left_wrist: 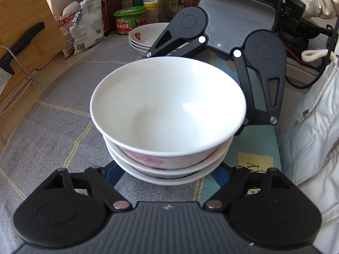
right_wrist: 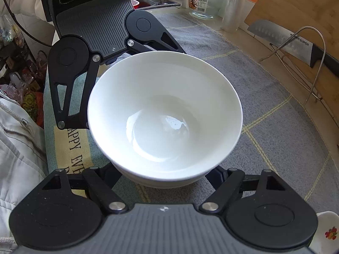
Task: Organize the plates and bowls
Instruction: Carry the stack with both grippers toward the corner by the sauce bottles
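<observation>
— Any lettering you can make out?

— The knife blade [right_wrist: 290, 40] against the cutting board reads "SUPOR". The mat's yellow panel [right_wrist: 73, 148] shows "APPY EVE", cut off by the bowls.

— And the jars?

— The glass jar's label [right_wrist: 198, 3] carries "950" among characters too small to read. The green tub [left_wrist: 129, 21] and the white bag [left_wrist: 84, 24] bear Chinese print, illegible here.
</observation>
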### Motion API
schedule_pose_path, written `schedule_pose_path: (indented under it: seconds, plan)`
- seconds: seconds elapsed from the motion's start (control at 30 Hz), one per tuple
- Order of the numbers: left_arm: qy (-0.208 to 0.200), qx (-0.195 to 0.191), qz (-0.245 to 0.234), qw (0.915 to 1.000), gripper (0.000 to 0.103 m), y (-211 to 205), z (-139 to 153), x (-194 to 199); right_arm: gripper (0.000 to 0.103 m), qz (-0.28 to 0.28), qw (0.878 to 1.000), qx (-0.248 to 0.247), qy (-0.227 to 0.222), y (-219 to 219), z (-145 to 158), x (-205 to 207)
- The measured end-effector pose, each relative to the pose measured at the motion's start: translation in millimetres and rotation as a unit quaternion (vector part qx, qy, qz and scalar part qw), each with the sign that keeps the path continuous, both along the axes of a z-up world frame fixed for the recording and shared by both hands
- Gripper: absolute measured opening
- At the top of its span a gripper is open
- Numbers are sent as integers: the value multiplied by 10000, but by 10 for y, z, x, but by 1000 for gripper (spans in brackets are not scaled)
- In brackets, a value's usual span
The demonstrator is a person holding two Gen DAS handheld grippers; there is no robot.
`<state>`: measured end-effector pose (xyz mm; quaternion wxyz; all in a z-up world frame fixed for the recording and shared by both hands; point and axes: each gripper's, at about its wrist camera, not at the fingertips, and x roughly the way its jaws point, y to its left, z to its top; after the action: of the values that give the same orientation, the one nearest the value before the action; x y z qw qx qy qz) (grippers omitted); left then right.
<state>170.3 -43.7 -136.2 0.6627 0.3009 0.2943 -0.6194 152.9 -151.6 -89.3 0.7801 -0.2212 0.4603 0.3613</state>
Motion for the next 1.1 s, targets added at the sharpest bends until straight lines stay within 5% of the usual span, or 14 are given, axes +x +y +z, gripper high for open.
schedule_pose_path:
  seconds: [0.67, 1.1]
  plan:
    - [-51, 77, 106, 9999, 85, -73, 145, -128, 85, 90, 10000, 24, 10, -108, 213, -81]
    - [-262, -6, 145, 9996, 85, -681, 373, -404, 85, 173, 9997, -61, -176, -682, 557, -215]
